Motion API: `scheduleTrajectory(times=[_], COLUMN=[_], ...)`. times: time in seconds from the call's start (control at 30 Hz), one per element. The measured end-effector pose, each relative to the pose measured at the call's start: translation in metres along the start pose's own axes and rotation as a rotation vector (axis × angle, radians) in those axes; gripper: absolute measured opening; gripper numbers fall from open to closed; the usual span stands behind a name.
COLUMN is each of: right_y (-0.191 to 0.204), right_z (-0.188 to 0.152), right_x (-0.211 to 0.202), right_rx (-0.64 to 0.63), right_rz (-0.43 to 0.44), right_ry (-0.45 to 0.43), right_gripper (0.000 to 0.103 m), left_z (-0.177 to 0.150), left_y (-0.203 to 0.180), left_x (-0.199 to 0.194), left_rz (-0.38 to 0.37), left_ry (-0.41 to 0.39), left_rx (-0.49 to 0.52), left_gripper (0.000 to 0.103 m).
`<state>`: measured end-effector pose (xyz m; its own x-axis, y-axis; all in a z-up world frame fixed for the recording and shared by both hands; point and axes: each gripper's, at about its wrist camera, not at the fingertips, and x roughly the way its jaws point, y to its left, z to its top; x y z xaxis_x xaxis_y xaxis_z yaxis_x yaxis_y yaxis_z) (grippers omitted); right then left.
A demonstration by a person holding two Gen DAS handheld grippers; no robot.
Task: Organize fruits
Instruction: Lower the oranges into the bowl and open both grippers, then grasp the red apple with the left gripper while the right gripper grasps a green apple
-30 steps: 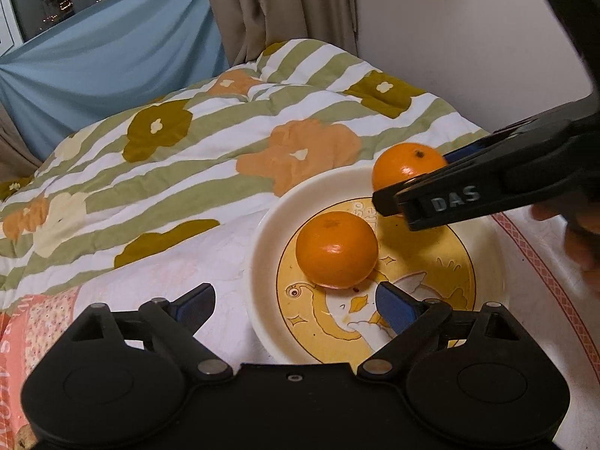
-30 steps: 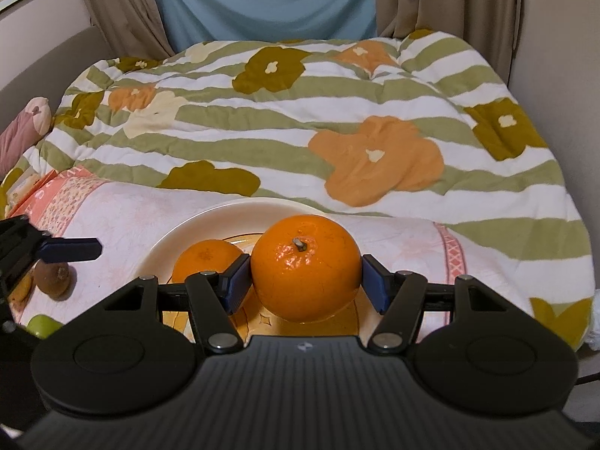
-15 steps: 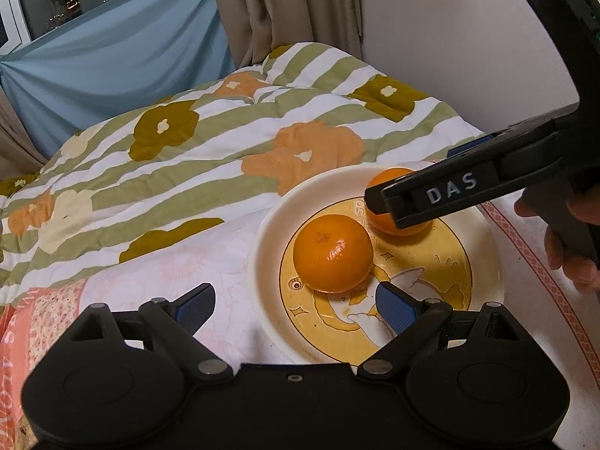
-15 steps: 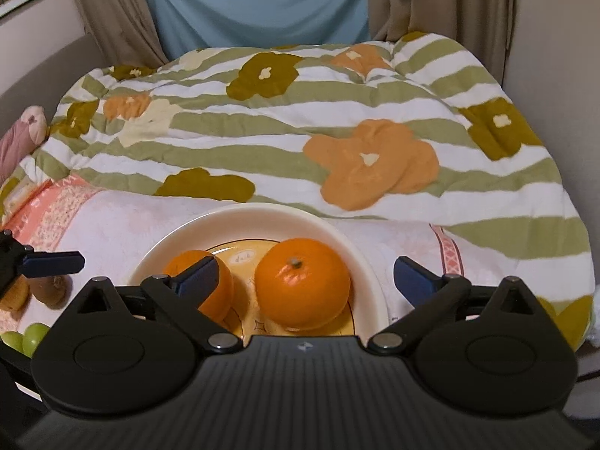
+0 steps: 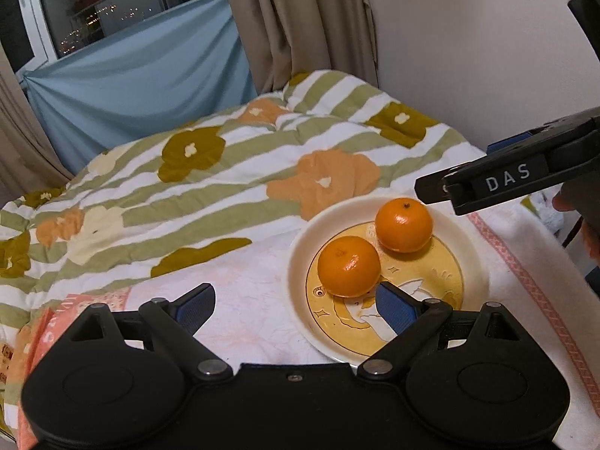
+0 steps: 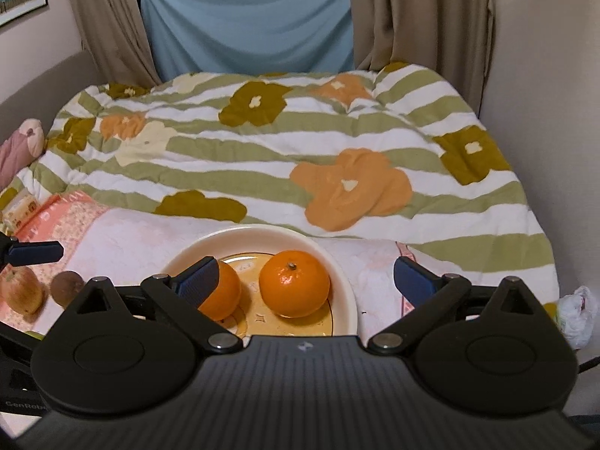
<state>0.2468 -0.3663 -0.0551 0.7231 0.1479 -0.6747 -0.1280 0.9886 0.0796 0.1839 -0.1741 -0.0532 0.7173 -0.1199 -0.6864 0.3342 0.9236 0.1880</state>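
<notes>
Two oranges lie side by side in a cream plate (image 5: pixel 300 262) with a yellow picture in its middle. The stem-up orange (image 5: pixel 404 225) (image 6: pixel 294 283) is the farther one in the left wrist view. The other orange (image 5: pixel 348 266) (image 6: pixel 221 296) sits beside it. My right gripper (image 6: pixel 305 277) hangs open above the plate (image 6: pixel 341 281), nothing between its pads. In the left wrist view one of its fingers (image 5: pixel 487 183) reaches in from the right, clear of the fruit. My left gripper (image 5: pixel 294 307) is open and empty, over the plate's near left rim.
The plate rests on a pink and white cloth (image 6: pixel 123 240) on a bed with a flowered, striped quilt (image 6: pixel 262 150). An apple (image 6: pixel 20 292) and a brown fruit (image 6: pixel 67 288) lie left of the plate. A wall (image 5: pixel 468 37) stands on the right. A white bag (image 6: pixel 577 315) lies beside the bed.
My right gripper let go of the stem-up orange, which now rests in the plate, and opened wide. Both grippers rose and drew back from the plate.
</notes>
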Motion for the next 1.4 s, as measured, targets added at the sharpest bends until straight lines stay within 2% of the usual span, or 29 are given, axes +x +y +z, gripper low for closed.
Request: scheduleTrajectory(times=[0.23, 0.43, 0.73, 1.07, 1.4], right_y=[0.011, 0.033, 0.079, 0.160, 0.234], right_z=[-0.007, -0.019, -0.042, -0.070, -0.090], right_x=[-0.055, -0.100, -0.139, -0.149, -0.120], right_rx=[0.021, -0.013, 0.001, 0.025, 0.076], right_rz=[-0.036, -0.058, -0.048, -0.044, -0.018], right_ry=[-0.034, -0.091, -0.109, -0.070, -0.014], right_gripper=[0.103, 0.103, 0.103, 0.103, 0.103], left_z=[-0.009, -0.021, -0.051, -0.090, -0.123], left_y=[0.003, 0.009, 0.040, 0.096, 0.168], left_x=[-0.042, -0.081, -0.125, -0.141, -0.122], left_rz=[0.026, 0.046, 0.067, 0.059, 0.044], left_ry=[-0.048, -0.098, -0.138, -0.111, -0.062], left_rx=[-0.022, -0.059, -0.111, -0.089, -0.069], left_gripper=[0.095, 0.095, 0.095, 0.095, 0.095])
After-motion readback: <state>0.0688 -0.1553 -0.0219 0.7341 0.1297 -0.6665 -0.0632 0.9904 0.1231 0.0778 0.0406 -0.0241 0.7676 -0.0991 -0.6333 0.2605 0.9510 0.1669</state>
